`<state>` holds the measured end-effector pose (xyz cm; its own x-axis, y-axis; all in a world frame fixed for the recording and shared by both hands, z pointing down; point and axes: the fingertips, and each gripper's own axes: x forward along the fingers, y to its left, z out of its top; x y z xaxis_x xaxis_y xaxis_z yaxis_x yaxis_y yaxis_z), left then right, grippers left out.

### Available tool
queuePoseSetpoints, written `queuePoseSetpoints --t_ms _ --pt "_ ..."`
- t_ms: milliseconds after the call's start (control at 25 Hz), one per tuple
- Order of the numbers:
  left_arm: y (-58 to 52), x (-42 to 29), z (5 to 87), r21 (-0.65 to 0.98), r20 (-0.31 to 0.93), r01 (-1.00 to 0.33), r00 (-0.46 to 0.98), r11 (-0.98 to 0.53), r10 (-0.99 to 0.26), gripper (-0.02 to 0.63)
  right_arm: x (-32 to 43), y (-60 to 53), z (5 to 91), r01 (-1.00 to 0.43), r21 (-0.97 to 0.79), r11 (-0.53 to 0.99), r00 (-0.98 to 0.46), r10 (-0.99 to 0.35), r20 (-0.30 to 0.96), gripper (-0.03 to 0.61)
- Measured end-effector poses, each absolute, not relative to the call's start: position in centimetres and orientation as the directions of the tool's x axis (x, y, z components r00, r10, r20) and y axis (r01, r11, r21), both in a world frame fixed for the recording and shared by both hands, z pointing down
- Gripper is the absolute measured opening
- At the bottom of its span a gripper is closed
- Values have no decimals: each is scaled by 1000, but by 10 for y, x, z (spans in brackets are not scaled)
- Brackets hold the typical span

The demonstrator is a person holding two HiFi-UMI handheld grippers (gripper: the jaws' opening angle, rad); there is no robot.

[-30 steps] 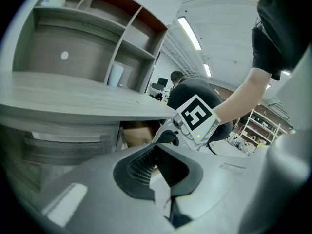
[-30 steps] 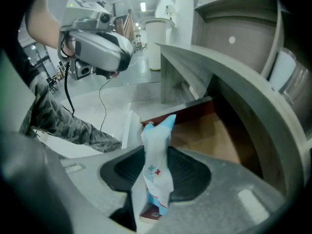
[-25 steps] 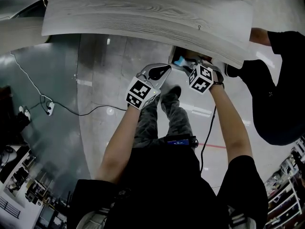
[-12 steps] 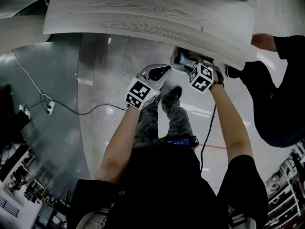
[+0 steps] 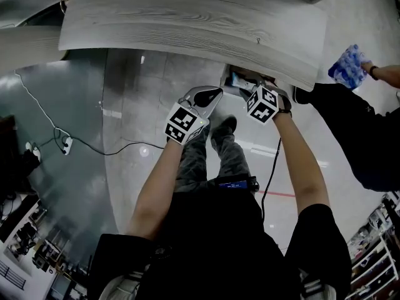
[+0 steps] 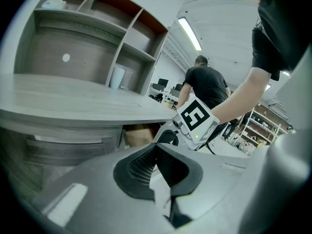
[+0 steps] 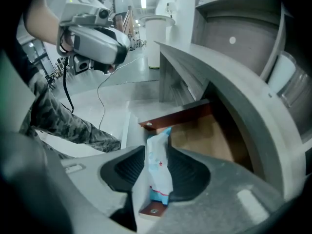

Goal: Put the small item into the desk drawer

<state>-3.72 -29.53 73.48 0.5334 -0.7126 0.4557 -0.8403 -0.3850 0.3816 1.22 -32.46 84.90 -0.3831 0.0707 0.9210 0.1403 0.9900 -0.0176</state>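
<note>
Right claw (image 7: 156, 156) clamping small packet (image 7: 159, 172) — long axis pointing into open drawer (image 7: 180, 115) just beyond (left claw (image 6: 157, 152) closed, empty, hovering well left).

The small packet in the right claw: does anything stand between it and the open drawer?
Nothing visible does. The right claw holds the packet at the open drawer's rim, and its wooden floor shows bare.

an open-plan office or lab workspace: a grey wood-grain desk (image 5: 187, 17) with a cubby-shelf hutch (image 6: 122, 28) above it, long ceiling strip lights (image 6: 190, 33), workstations with monitors (image 6: 161, 84) farther back, storage racks (image 6: 261, 123) along one side, and a polished grey floor (image 5: 144, 92) crossed by a loose cable (image 5: 94, 145) running to a power strip (image 5: 64, 142).
</note>
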Motion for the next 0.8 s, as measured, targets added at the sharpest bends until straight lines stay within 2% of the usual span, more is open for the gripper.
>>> queuePoseSetpoints --t_ms 40,120,400,800 --pt "-296 -36 732 379 453 -839 536 -390 -713 2 14 -324 846 135 -15 991 -387 67 919 140" --pt "-296 -32 728 374 450 -838 539 -398 -712 1 17 -323 840 124 -7 992 -399 56 915 77" --pt "-300 -29 706 351 444 -833 550 -428 -707 2 24 -325 811 67 16 998 -431 14 902 5" --pt "-302 -22 657 305 419 -819 574 -487 -703 0 37 -328 740 -102 24 995 -519 -74 851 3"
